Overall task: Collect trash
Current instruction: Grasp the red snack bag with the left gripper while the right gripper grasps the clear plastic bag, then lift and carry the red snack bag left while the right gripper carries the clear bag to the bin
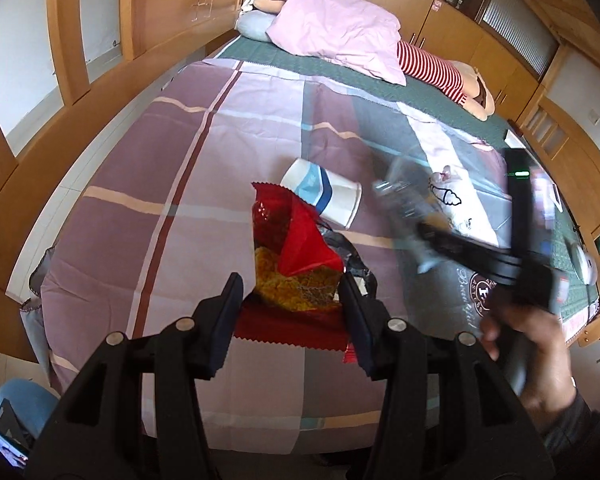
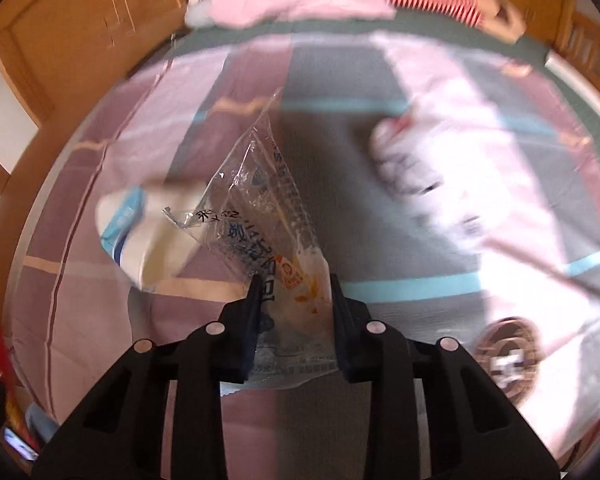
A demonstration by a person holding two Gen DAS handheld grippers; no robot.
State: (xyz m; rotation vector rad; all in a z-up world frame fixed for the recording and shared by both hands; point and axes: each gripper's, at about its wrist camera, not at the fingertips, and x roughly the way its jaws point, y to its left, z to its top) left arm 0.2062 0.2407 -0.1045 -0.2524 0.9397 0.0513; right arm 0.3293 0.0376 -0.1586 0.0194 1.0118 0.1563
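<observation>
Left claw (image 1: 292,284) grips red wrapper (image 1: 296,256); right claw (image 2: 294,284) grips clear wrapper (image 2: 260,200)

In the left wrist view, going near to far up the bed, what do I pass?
Left claw gripping the red and yellow crinkled snack wrapper → white paper cup with blue bands lying on its side → pink folded quilt.

The clear plastic wrapper (image 2: 260,216) carries printed Chinese characters in black and blue, too distorted to read. The bed sheet (image 1: 466,308) bears cursive script, apparently "Beautiful", beside a round emblem (image 1: 486,294) with a central letter.
</observation>
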